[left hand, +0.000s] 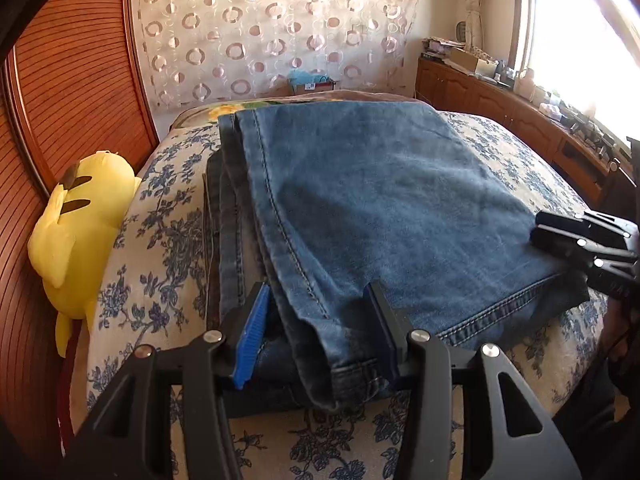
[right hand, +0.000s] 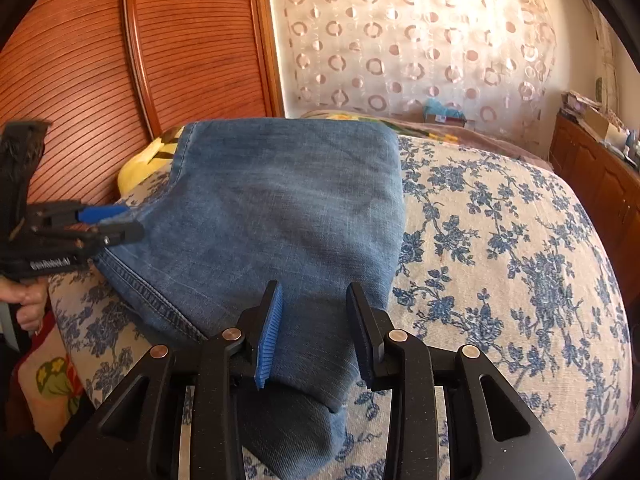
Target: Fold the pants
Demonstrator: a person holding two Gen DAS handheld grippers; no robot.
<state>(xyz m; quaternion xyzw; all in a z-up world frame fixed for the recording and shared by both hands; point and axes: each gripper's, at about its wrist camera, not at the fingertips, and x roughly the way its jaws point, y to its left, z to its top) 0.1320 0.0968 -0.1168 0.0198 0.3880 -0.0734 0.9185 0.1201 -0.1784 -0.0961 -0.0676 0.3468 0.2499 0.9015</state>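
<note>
Blue jeans [left hand: 380, 192] lie folded in a flat stack on the floral bedspread [left hand: 160, 220]. My left gripper [left hand: 319, 286] straddles the near left hem corner. Its jaws stand apart and the denim lies loosely between them. The right gripper [left hand: 536, 228] shows at the jeans' right corner. In the right wrist view, the jeans [right hand: 280, 200] fill the middle. My right gripper [right hand: 314, 285] is open over their near edge, with flat denim between the pads. The left gripper [right hand: 128, 222] sits at the far left edge of the cloth, held by a hand [right hand: 28, 304].
A yellow plush toy [left hand: 80, 216] lies at the bed's left edge against a slatted wooden door [left hand: 72, 80]. A wooden cabinet [left hand: 500, 108] with clutter runs under the bright window at right. The bedspread [right hand: 500, 240] stretches to the right of the jeans.
</note>
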